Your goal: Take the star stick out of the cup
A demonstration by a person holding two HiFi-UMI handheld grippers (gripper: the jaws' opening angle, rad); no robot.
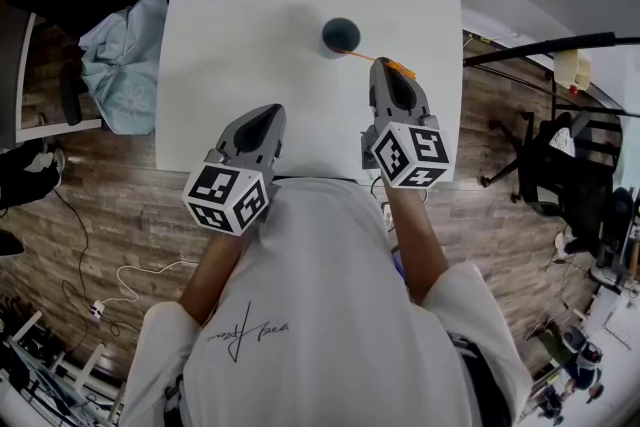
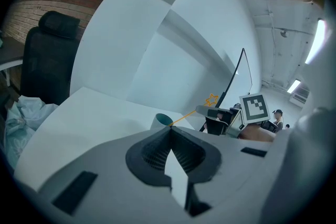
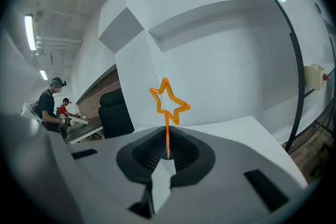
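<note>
Progress looks like roughly the halfway mark: the star stick (image 3: 167,103) is caught, but by my reading it is not yet free of the cup (image 1: 340,35). The right gripper (image 3: 167,152) has its fingers clamped on the thin orange shaft, with the open star standing just above the fingertips in that gripper's own view. From the head view the shaft runs slantwise from those fingers back to the dark cup, and the left gripper view shows its lower end at the cup's mouth (whether it rests inside or only at the rim I cannot tell). What is left, as I judge it, is to draw the stick along its own slant until the lower end comes clear of the rim.

The left gripper (image 2: 170,139) has its fingers pressed together with nothing between them. It sits nearer the person, well apart from the cup, which lies ahead of its fingertips and a little to their right.

Under both is a plain white table (image 1: 240,25), bare apart from the cup. Beyond the left fingers stands a black office chair (image 2: 44,60) against a brick wall (image 2: 47,2). A pale blue cloth (image 1: 125,65) is heaped beside the table, on the left gripper's side, over a wood-plank floor (image 1: 120,235).
</note>
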